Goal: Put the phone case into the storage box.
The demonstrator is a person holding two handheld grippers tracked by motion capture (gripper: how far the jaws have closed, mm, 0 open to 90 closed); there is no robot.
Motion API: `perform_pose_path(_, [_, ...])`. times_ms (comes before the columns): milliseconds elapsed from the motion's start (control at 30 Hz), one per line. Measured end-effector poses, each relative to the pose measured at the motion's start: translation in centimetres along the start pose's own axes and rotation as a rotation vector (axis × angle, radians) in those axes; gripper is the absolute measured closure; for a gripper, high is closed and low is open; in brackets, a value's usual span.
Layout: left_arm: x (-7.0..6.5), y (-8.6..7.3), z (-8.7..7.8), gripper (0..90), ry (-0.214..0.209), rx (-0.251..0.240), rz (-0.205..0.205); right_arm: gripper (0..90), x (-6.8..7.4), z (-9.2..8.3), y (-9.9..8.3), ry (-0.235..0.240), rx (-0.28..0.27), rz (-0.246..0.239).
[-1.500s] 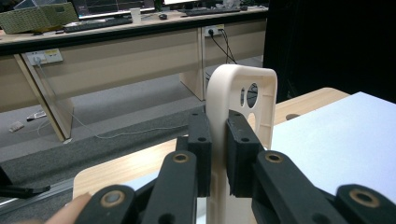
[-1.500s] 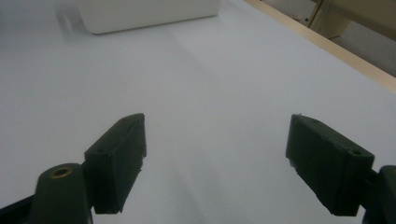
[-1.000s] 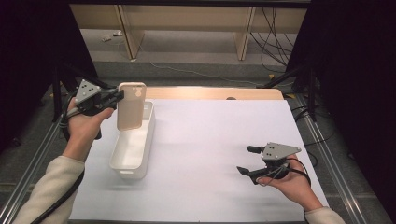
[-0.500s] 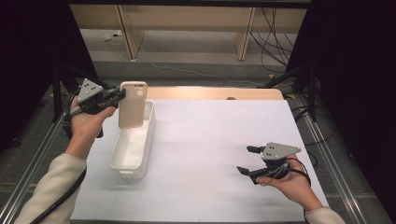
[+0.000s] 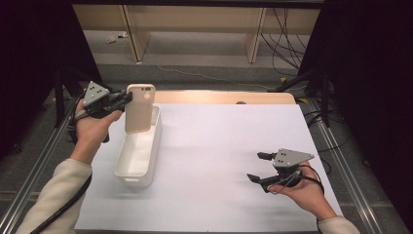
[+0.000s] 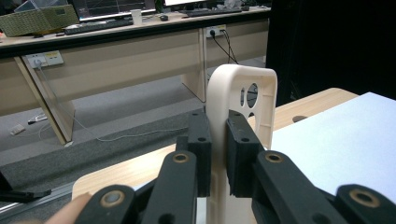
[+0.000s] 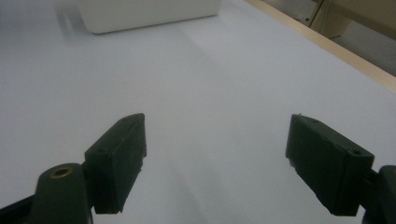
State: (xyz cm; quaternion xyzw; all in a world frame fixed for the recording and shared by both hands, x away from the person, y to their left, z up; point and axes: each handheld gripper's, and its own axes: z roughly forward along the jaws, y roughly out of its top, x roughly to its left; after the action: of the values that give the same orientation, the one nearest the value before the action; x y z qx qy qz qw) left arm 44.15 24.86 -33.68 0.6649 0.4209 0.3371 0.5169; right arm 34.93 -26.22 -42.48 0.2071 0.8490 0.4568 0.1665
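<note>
Left gripper [image 5: 127, 97] clamped on upright phone case [image 5: 140, 108] above bin [image 5: 127, 171] near desk's left edge; lower it vertically; right gripper [image 5: 255, 167] apart, idle.

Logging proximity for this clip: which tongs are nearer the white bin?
Left. The left tongs hold the phone case upright over the white bin; the right tongs sit open, far across the sheet.

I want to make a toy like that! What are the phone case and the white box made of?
The phone case looks like soft matte plastic or silicone: cream, smooth, with rounded edges and no shine. The left tongs pinch its thin wall without denting it, so it may be fairly stiff. The white box looks like hard plastic, with thin even walls and a slight sheen.
</note>
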Motion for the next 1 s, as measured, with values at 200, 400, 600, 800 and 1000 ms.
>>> perform_pose_path(200, [0.0,-0.1,0.3,81.8,-0.002,-0.001,0.002,21.7,0.0,0.0,0.0,0.001,0.001,0.001])
perform_pose_path(400, [0.2,-0.2,0.7,81.7,0.0,-0.002,0.0,21.7,0.0,0.0,0.0,0.001,0.0,0.001])
perform_pose_path(600, [0.3,-0.2,1.0,81.7,0.001,0.001,0.001,21.7,0.0,0.0,0.0,0.002,0.001,0.003])
perform_pose_path(800, [0.4,-0.3,1.3,81.7,0.003,0.001,-0.002,21.7,0.0,0.1,0.0,0.0,0.003,0.0])
perform_pose_path(1000, [0.5,-0.4,1.7,81.7,0.004,0.004,-0.001,21.7,0.0,0.1,0.0,0.001,0.004,0.001])
